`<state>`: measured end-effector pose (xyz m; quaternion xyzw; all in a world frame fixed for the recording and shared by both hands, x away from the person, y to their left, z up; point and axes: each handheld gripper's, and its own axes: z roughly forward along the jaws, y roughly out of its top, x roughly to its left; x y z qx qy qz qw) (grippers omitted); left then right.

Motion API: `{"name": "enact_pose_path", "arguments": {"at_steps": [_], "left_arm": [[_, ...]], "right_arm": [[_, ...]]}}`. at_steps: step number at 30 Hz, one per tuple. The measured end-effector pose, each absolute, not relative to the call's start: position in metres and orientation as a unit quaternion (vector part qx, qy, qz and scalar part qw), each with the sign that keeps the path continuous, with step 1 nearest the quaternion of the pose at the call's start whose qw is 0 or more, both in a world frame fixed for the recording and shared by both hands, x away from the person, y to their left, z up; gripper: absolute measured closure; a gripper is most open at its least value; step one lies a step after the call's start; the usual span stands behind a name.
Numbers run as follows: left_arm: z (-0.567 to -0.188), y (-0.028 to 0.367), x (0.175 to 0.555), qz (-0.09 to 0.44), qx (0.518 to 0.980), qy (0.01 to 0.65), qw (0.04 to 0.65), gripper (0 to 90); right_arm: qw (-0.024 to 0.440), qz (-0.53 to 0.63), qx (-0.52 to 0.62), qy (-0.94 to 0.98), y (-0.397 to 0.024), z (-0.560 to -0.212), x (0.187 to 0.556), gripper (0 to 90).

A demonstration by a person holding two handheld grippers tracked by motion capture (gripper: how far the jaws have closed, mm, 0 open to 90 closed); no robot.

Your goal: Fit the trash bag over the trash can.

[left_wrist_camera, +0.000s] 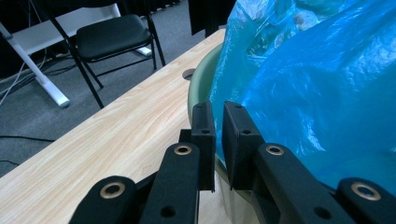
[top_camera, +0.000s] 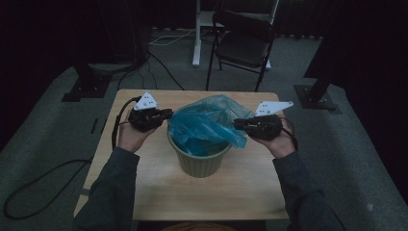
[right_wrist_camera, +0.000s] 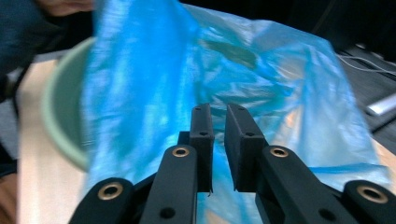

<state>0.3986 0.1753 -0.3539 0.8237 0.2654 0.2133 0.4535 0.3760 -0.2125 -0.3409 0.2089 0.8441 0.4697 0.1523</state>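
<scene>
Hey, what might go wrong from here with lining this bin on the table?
1. The thin blue plastic bag billows high above the round green plastic bin, so it may slip out.
2. Both the left hand-held gripper and right hand-held gripper show a small gap between the jaws, so the film may escape.

— What's being worked on?
— A thin, crinkled blue plastic bag, translucent, billowing up out of a pale green ribbed bin.
— And the bin?
— Upright near the table's middle. The bag's edge seems to drape over its right rim.
</scene>
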Motion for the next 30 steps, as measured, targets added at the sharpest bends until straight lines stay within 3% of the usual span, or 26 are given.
{"name": "enact_pose_path", "arguments": {"at_steps": [6,14,17,19,21,30], "left_arm": [[-0.354,0.175,0.399,0.212,0.824,0.266,0.453,83.4],[-0.355,0.176,0.400,0.213,0.823,0.269,0.453,83.7],[-0.357,0.178,0.400,0.213,0.822,0.273,0.452,84.4],[-0.358,0.180,0.401,0.213,0.821,0.278,0.452,85.6],[-0.359,0.182,0.401,0.213,0.819,0.282,0.453,86.5],[-0.365,0.196,0.402,0.224,0.812,0.312,0.440,89.0]], "right_arm": [[0.161,0.442,0.248,0.847,-0.205,-0.350,0.393,72.2],[0.154,0.427,0.282,0.846,-0.197,-0.357,0.413,69.7],[0.144,0.423,0.284,0.848,-0.197,-0.360,0.417,74.5],[0.142,0.432,0.285,0.844,-0.199,-0.357,0.417,85.4],[0.141,0.435,0.285,0.842,-0.201,-0.355,0.417,89.2],[0.156,0.414,0.300,0.845,-0.206,-0.360,0.419,90.0]]}}
